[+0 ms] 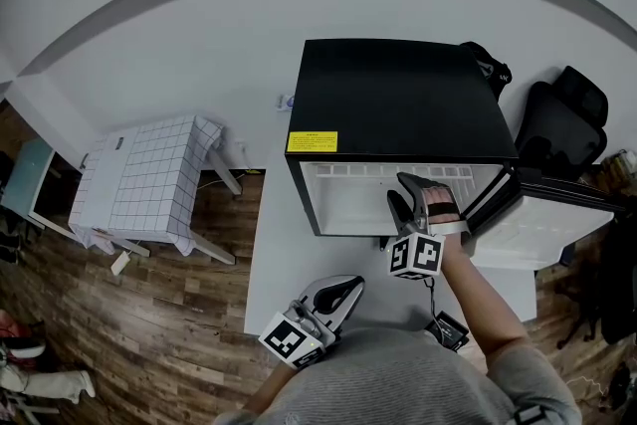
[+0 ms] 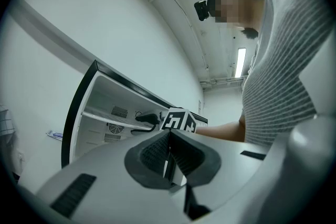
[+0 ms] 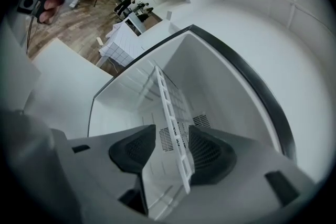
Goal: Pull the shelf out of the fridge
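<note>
A black mini fridge (image 1: pixel 398 95) stands on a white platform, its door (image 1: pixel 542 224) swung open to the right. My right gripper (image 1: pixel 403 194) reaches into the white interior. In the right gripper view its jaws (image 3: pixel 173 147) stand open, and the front edge of the white wire shelf (image 3: pixel 170 107) runs between the pads, nearer the right one, without being pressed. The shelf (image 2: pixel 105 115) also shows in the left gripper view as a thin white ledge, with the right gripper (image 2: pixel 144 119) at it. My left gripper (image 1: pixel 343 292) hangs back near my body, shut and empty (image 2: pixel 169 152).
The white platform (image 1: pixel 289 254) extends in front of the fridge. A small table under a checked cloth (image 1: pixel 149 174) stands to the left on the wooden floor. Dark bags or a chair (image 1: pixel 562 119) sit behind the door on the right. A wall runs behind the fridge.
</note>
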Demonstrator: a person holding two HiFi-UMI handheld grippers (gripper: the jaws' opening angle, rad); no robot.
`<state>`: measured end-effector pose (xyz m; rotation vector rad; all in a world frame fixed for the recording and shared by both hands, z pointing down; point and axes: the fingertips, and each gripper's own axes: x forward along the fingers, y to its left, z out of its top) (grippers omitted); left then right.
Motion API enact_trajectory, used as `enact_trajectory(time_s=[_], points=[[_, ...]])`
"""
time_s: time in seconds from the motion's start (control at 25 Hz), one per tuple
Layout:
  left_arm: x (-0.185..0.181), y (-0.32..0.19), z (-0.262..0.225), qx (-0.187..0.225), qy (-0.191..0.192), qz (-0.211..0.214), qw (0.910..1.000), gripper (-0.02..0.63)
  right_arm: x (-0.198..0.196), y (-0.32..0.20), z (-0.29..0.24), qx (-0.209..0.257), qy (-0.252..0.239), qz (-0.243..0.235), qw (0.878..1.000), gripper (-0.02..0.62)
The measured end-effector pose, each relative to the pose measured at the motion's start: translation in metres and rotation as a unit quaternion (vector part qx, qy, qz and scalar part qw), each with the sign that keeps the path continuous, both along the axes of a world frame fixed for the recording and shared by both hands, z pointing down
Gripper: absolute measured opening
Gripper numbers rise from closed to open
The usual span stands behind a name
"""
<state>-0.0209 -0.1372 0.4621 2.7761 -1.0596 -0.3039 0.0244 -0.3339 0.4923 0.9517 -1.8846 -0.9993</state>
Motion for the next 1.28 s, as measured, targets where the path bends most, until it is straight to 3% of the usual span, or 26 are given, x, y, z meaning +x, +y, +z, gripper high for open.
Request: enact_trajectory(time_s=[0.6, 1.28], points=[[0.003, -0.006, -0.014, 0.019, 0.012, 0.003, 0.9998, 0.011, -0.004, -0.044, 0.008, 0.052, 0.087, 0.053, 0.993, 0.187], [-0.003, -0.009, -0.010, 0.011, 0.012, -0.001, 0.9999, 0.011, -0.021, -0.079, 0.017, 0.074, 0.138, 0.058, 0.986, 0.187]])
